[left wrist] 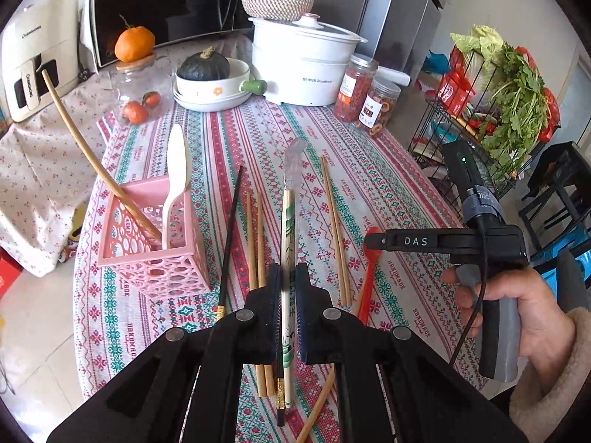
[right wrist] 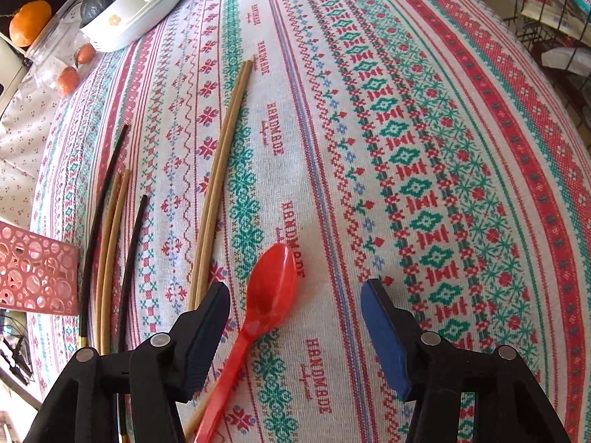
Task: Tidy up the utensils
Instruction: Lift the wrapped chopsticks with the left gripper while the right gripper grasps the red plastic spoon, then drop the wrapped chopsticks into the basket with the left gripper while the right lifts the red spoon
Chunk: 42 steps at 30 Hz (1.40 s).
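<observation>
My left gripper (left wrist: 287,271) is shut on a knife (left wrist: 287,221) with a white painted handle, its blade pointing away above the patterned tablecloth (left wrist: 388,184). At the left, a pink basket (left wrist: 147,243) holds a white spoon (left wrist: 177,170) and a long wooden stick (left wrist: 85,147). A black chopstick (left wrist: 231,236) and two wooden chopstick pairs (left wrist: 256,243) (left wrist: 336,229) lie on the cloth. My right gripper (right wrist: 295,286) stands open just above the red spoon (right wrist: 273,288), whose bowl lies between the fingers, untouched by the pads. Wooden chopsticks (right wrist: 221,170) and black chopsticks (right wrist: 103,199) lie to its left.
At the back stand a white cooker (left wrist: 303,62), two snack jars (left wrist: 358,88), a bowl with a dark squash (left wrist: 210,81), a glass jar topped by an orange (left wrist: 135,44) and a microwave (left wrist: 162,3). A wire rack of greens (left wrist: 498,110) stands off the table's right side.
</observation>
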Each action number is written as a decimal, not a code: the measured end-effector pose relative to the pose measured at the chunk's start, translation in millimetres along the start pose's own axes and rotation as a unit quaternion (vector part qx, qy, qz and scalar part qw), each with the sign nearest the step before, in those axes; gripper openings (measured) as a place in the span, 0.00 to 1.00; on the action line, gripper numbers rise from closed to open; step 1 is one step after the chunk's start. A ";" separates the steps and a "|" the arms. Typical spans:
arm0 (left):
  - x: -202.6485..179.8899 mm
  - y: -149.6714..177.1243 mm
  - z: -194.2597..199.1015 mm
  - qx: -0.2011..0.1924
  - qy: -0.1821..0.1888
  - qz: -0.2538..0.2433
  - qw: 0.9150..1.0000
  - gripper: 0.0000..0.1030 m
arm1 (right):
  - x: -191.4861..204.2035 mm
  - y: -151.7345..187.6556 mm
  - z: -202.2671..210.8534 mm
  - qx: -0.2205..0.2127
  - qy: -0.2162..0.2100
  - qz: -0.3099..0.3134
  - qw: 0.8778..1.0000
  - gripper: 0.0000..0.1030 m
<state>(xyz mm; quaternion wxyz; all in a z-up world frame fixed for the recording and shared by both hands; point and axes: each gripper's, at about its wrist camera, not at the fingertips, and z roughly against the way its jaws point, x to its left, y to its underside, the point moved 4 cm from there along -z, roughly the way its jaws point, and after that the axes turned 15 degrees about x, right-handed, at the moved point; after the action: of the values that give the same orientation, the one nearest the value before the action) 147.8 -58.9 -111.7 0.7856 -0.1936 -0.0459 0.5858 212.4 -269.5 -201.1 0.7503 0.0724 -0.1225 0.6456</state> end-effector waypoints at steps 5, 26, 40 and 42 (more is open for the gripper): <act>7.7 6.5 3.5 0.001 0.001 0.001 1.000 0.07 | 11.3 -3.0 -4.1 -0.004 0.032 0.013 0.999 0.48; 22.2 6.5 32.6 -0.045 0.014 0.022 0.999 0.04 | 27.6 17.1 46.7 -0.081 -0.018 0.071 0.994 0.01; 25.7 7.1 106.2 -0.162 0.023 0.031 0.986 0.04 | 70.0 53.7 139.4 -0.254 -0.026 0.118 0.960 0.01; 30.4 7.2 121.5 -0.190 0.020 0.037 0.981 0.04 | 75.8 57.9 150.6 -0.279 -0.027 0.123 0.952 0.01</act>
<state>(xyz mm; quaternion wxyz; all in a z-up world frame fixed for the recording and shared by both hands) 114.4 1.8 -7.1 0.7132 -0.3522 -0.1337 0.5911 152.0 -228.6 -38.4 0.6520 -0.1380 -0.3257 0.6706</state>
